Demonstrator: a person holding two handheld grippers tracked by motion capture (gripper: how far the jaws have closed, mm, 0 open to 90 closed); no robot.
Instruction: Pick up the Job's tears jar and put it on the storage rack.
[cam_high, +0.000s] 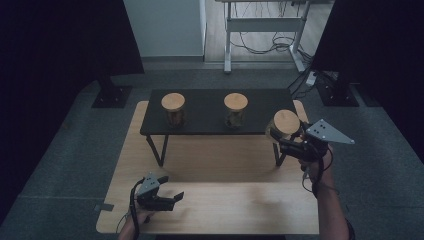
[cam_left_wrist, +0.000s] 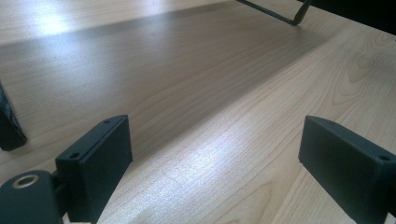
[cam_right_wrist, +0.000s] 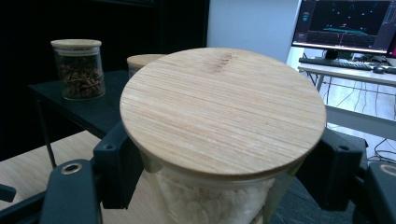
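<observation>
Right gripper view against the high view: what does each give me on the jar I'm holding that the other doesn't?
Right gripper view alone: pale flakes inside the held jar, glass pinched below the lid between both jaws, and a monitor behind.

High view alone: the jar is at the right end of the black shelf, the wooden table lies under it, and the left gripper sits open low over the table's near edge.

Both: the held jar's round wooden lid, the right gripper shut on it, and two more lidded jars standing on the shelf.
</observation>
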